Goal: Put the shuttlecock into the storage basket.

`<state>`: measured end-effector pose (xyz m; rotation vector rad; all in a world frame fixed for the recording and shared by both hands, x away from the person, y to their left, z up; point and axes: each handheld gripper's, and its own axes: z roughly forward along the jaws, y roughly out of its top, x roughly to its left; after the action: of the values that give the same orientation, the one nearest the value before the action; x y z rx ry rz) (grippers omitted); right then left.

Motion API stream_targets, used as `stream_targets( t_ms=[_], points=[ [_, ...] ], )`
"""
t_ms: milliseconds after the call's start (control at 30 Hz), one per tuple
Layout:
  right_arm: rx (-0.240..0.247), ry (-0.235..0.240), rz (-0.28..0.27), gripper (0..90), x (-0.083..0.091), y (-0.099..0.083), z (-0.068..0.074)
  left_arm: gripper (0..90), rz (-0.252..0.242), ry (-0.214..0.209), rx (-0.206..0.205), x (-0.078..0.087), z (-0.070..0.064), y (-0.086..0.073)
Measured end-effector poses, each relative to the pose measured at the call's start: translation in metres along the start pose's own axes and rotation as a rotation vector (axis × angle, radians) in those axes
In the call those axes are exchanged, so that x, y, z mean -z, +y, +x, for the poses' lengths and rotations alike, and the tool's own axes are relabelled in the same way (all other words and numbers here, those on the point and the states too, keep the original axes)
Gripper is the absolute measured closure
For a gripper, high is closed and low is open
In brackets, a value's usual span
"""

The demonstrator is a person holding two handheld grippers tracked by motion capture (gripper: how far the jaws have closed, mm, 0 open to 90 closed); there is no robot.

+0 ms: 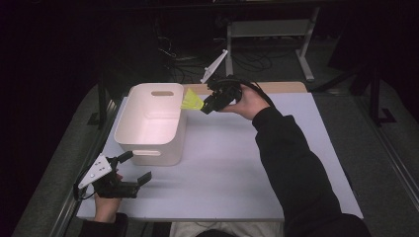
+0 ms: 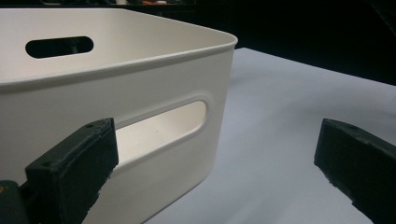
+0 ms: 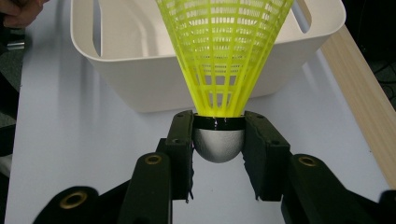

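In the high view, the right tongs (image 1: 210, 105) were raised above the surface (image 1: 237, 163), closed on the rounded head of a yellow shuttlecock (image 1: 192, 101). Its mesh skirt pointed left and reached over the right rim of the white bin (image 1: 148, 143). The left tongs (image 1: 136, 168) sat low at the near left corner of the surface, just in front of the bin's near wall, its 2 jaws spread apart with nothing between them.

In the left gripper view, the left tongs (image 2: 215, 154) stood wide open and empty. 1 jaw lay close against the bin (image 2: 154, 79) beside its slot handle, though I could not tell if it touched. The other jaw hung over bare surface (image 2: 280, 116).

In the right gripper view, the right tongs (image 3: 218, 142) pinched the shuttlecock (image 3: 226, 51) at the dark band above its grey cork, 1 jaw on either side. The skirt fanned out towards the bin (image 3: 140, 88), which stood beyond on the surface (image 3: 60, 154). A wooden strip (image 3: 359, 93) ran along the surface edge at the right
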<state>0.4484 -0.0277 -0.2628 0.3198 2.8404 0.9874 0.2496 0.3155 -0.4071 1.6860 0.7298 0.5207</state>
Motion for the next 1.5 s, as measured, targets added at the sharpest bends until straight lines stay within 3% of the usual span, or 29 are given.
stream_targets(
  t_ms=[1267,1500],
  points=[
    [0.054,0.054,-0.028,63.4,-0.023,0.047,0.010,0.0,0.000,-0.001,0.001,0.000,0.000,0.000],
    [0.071,0.077,-0.026,63.4,-0.035,0.055,0.014,0.0,-0.001,-0.002,0.001,0.000,0.000,0.000]
  ],
)
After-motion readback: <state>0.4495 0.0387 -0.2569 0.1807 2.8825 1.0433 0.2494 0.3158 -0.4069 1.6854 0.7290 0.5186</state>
